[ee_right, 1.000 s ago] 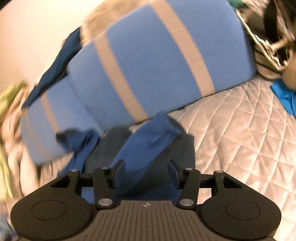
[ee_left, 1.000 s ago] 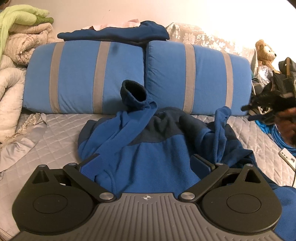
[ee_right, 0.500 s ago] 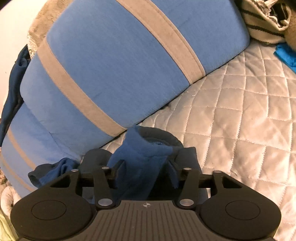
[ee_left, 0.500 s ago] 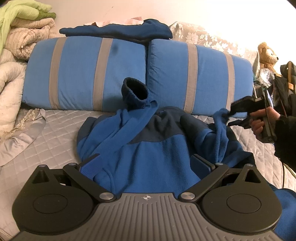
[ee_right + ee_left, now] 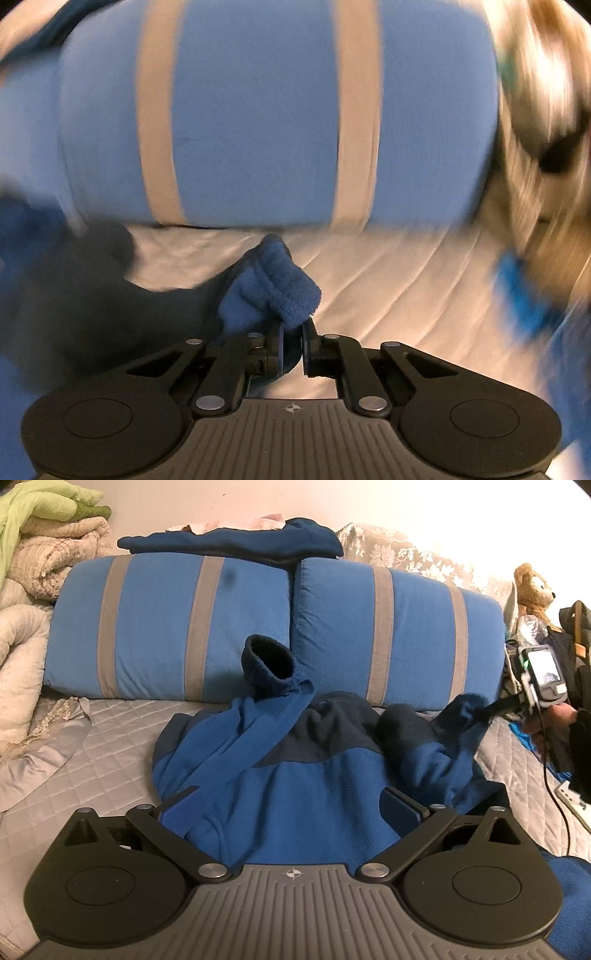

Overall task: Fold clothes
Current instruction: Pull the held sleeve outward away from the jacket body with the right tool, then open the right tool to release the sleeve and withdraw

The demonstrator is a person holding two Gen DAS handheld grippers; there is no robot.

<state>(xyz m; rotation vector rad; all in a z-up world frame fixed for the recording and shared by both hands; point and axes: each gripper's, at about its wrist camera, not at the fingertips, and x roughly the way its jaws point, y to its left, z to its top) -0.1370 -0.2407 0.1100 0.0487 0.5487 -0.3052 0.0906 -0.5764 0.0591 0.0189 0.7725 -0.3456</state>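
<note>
Through the left wrist camera I saw the blue fleece jacket [image 5: 295, 775] lying crumpled on the quilted grey bedspread [image 5: 92, 746], just in front of two blue pillows with grey stripes [image 5: 155, 627]. One sleeve lay across its chest, the dark cuff [image 5: 267, 661] standing up against the pillows. My left gripper [image 5: 290, 805] hovered low over the near part of the jacket with its jaws spread wide, fleece lying beneath the gap but neither pad pressing on it. Off to the right, my right gripper [image 5: 491, 707] reached in and pinched the tip of the other sleeve [image 5: 465, 709], with the hand [image 5: 554, 720] behind it. A folded dark blue garment [image 5: 229, 544] sat on top of the pillows, piled blankets [image 5: 44, 554] on the left, a teddy bear [image 5: 533, 587] at the far right.

Through the right wrist camera everything was smeared by motion, but the close part was clear: the right gripper's [image 5: 291, 338] jaws were closing, nearly together, with a bunch of blue fleece sleeve [image 5: 273, 288] squeezed between the pads and bulging out ahead of them. Behind it were the pale bedspread [image 5: 388, 280] and a striped pillow [image 5: 258, 110].
</note>
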